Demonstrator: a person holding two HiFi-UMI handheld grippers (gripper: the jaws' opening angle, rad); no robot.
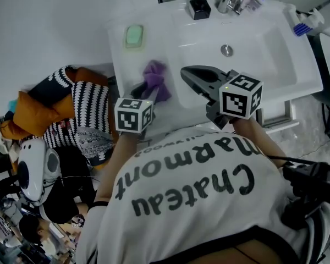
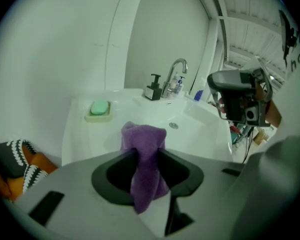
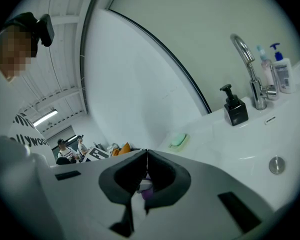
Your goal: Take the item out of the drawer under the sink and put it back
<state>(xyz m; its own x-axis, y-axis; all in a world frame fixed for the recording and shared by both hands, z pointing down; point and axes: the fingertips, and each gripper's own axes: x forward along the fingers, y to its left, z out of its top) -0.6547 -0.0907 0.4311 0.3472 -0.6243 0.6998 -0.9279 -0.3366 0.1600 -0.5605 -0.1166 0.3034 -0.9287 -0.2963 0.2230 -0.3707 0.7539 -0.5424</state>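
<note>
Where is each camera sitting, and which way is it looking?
Head view: on the person's head, looking steeply down at sink, shirt, left gripper, right gripper.
Left gripper view: on that gripper, facing the tap; jaws pinch a purple cloth.
Right gripper view: on that gripper, facing the wall; jaws shut.
All three show the green soap.

Head view: the lower part of the purple cloth [image 1: 155,78] is behind the marker cube [image 1: 133,114] of the left gripper [image 2: 147,153], and I barely see its jaws there. Everything under the sink [image 1: 264,43] front is blocked by its top and the person's shirt [image 1: 198,202]. Left gripper view: cloth covers the pad faces. Right gripper [image 3: 146,155]: the purple-white speck behind its closed jaws is too small to identify. Bottle [image 3: 282,74] labels unreadable. I can't resolve the dark clutter [image 1: 22,224] lower left.
</note>
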